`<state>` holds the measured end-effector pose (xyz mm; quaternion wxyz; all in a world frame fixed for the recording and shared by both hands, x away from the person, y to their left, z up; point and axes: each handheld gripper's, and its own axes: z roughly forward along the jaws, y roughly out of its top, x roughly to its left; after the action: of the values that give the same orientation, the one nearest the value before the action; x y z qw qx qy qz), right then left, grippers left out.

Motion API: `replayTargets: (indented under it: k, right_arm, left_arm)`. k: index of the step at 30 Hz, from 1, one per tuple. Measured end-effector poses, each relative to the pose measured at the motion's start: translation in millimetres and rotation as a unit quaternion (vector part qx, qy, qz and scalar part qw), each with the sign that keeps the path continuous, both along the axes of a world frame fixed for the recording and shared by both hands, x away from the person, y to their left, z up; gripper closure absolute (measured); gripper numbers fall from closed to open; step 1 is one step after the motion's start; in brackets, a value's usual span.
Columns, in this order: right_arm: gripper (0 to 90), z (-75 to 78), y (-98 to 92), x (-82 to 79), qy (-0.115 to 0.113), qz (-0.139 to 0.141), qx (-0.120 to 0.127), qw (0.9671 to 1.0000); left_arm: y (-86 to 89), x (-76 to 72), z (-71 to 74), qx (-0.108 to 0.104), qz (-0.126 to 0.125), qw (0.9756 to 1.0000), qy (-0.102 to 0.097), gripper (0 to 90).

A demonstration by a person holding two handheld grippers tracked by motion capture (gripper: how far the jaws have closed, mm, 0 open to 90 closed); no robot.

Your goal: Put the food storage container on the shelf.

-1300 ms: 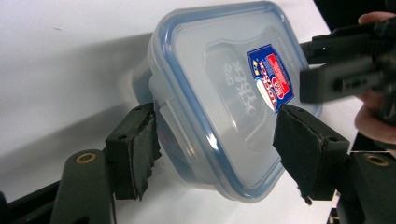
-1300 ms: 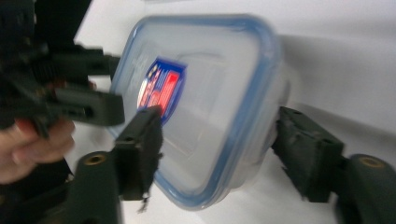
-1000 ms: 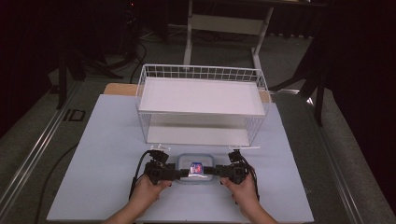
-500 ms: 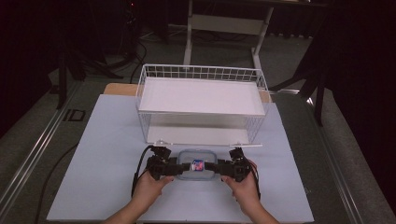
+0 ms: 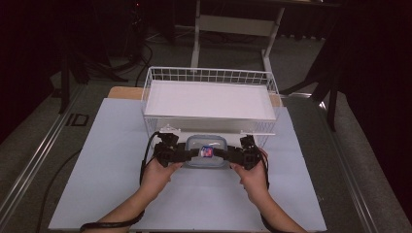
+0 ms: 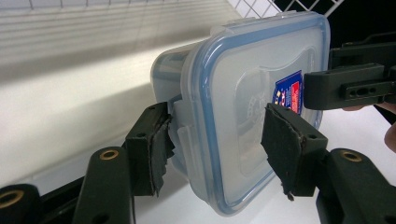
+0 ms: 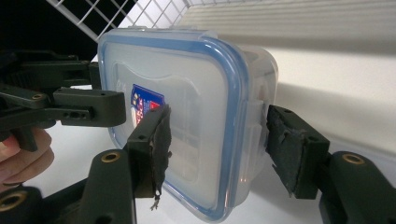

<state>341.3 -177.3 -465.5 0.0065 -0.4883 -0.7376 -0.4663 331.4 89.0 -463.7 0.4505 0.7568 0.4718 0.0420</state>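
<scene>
From the high view, we are holding a clear food container between the two tools, just in front of the white wire rack, over the middle of the surface. We are gripping it from both ends so that it is staying level. Both forearms are coming in from the near edge, wrists turned inward.

In the left gripper view, the left hand-held gripper is clamping on the container's short end, one pad on the lid, one underneath.

In the right gripper view, the right hand-held gripper is clamping on the opposite end in the same way.
</scene>
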Motion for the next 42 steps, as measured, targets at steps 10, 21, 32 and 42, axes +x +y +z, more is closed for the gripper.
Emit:
replayTargets:
  k: [10, 21, 32, 42]
  right_arm:
    - [41.6, -20.4, -4.4, 21.5, 0.0, -0.016, 0.01, 0.9998]
    - [41.4, -36.8, -3.7, 39.8, 0.003, -0.025, 0.009, 0.9996]
    - [41.2, -38.9, -3.5, 47.9, 0.01, -0.03, 0.019, 0.9993]
    - [37.2, -38.4, 0.9, 50.5, -0.045, -0.019, -0.014, 0.9987]
  left_arm:
    - [-5.3, 24.1, -19.3, 0.003, 0.0, 1.0, 0.003, 43.5]
    - [-5.3, 42.5, -34.2, -0.004, 0.006, 0.9999, 0.013, 43.4]
    - [-1.4, 51.5, -34.7, -0.003, -0.001, 1.0, 0.0, 43.4]
    - [1.8, 53.4, -45.8, -0.027, -0.001, 0.9986, -0.044, 40.1]
